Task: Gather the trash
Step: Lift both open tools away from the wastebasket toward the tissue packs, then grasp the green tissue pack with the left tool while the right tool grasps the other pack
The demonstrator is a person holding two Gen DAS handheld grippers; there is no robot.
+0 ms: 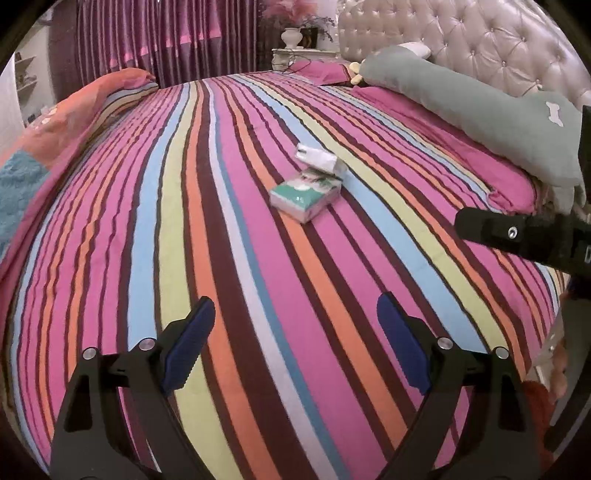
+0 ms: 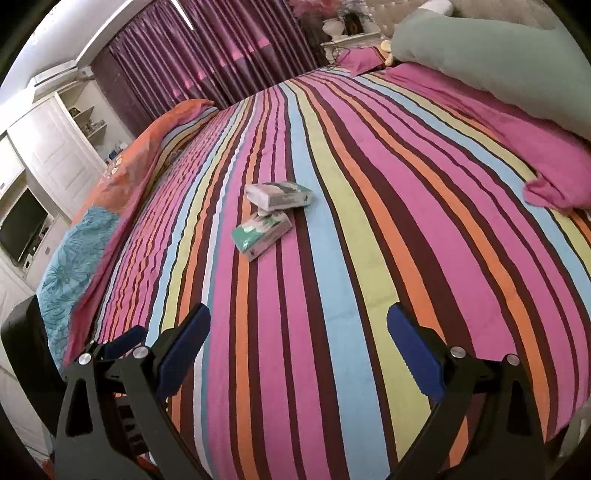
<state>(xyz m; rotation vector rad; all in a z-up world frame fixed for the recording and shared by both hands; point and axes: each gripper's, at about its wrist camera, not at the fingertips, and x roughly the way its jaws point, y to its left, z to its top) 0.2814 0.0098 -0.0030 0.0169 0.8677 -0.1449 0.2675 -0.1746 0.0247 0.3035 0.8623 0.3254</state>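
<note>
Ahead, two tissue packs [image 2: 264, 230] are seen touching mid-bed [image 2: 369, 258]; left claw [image 1: 295, 347] and right claw [image 2: 299, 354] are held open, empty.

This is a bedroom in a home: a wide bed [image 1: 258, 258] with a striped cover, a padded headboard [image 1: 461, 40], purple curtains [image 1: 166, 33], a white wardrobe [image 2: 55, 158].

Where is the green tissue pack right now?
The green tissue pack lies mid-bed on the striped cover, touching a second pack just beyond it. In the right wrist view it sits left of centre.
</note>
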